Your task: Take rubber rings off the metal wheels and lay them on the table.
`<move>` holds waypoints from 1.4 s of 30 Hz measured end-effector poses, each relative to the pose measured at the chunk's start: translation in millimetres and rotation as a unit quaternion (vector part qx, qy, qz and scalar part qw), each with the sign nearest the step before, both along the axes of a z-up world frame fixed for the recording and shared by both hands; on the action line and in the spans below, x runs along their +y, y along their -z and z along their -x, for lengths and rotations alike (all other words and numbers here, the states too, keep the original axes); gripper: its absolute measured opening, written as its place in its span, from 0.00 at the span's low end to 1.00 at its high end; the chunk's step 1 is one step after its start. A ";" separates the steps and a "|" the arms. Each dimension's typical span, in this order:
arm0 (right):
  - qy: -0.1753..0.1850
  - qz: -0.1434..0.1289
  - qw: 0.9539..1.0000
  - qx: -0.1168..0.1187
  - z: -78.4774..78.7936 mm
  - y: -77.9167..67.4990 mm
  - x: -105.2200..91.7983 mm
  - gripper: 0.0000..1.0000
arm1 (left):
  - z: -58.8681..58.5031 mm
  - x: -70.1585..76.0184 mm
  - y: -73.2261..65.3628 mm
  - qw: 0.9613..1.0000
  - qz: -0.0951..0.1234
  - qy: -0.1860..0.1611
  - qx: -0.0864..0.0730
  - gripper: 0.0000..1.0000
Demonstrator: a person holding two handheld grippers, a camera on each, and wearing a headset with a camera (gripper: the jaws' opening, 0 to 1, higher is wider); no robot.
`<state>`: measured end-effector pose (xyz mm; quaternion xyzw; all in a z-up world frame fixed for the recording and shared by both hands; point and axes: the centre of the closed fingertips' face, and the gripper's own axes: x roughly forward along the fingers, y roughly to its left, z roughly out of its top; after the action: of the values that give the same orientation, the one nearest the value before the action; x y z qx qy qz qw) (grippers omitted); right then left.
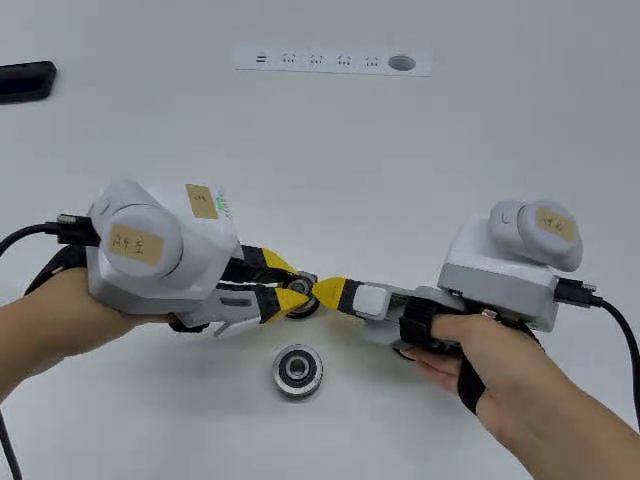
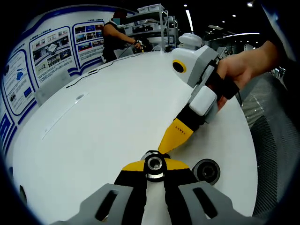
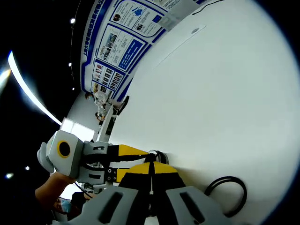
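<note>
**Item 1. Small metal wheel with bright hub** [image 2: 154,167], at the centre of the head view. It is clamped between the yellow-tipped fingers [image 2: 133,168] of the left gripper [image 1: 291,298], which are closed tight on its sides and hold it just above the white matte surface [image 1: 400,160]. A thin black rubber ring [image 2: 149,154] appears to be seated round its rim.

**Item 2. Right gripper** [image 1: 330,292], entering from the right of the head view. Its wedge-shaped fingers [image 3: 164,169] are drawn together, with only a hairline between them and the tips against the wheel's rim. Whether a lip of rubber is pinched cannot be made out.

**Item 3. Second wheel, dark-banded with steel centre** [image 1: 298,370]. It lies flat on the surface below centre, unheld, just beside the gripped wheel.

**Item 4. Thin black loop** [image 3: 227,190], at the lower right of the right gripper view. It lies flat and is probably a ring already removed.

**Handling note (judgement).** The rubber is elastic and sits snugly on hard, smooth metal. Catch only the ring's edge and peel it sideways over the rim, not straight out, while the left grip stays firm on the hub faces so the wheel cannot turn. A thin ring can snap back or slip from smooth tips.
</note>
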<state>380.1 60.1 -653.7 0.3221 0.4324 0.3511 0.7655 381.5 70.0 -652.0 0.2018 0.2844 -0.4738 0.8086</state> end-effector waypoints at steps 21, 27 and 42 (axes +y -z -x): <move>-0.023 0.025 0.999 -0.037 -1.7 -1.3 5.5 0.01 | 0.0 0.2 -0.2 1.000 0.003 -0.005 -0.004 0.13; -0.024 0.018 0.999 -0.038 -2.1 -3.5 6.4 0.01 | 0.1 0.2 -0.3 1.000 0.003 -0.004 -0.005 0.13; -0.027 0.002 0.999 -0.028 0.9 -7.0 6.6 0.01 | 0.1 0.8 0.0 1.000 0.007 -0.005 -0.010 0.13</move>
<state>379.2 66.8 -646.8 0.2993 0.4198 0.3796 0.7682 381.4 70.7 -651.9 0.1992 0.2743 -0.4700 0.8150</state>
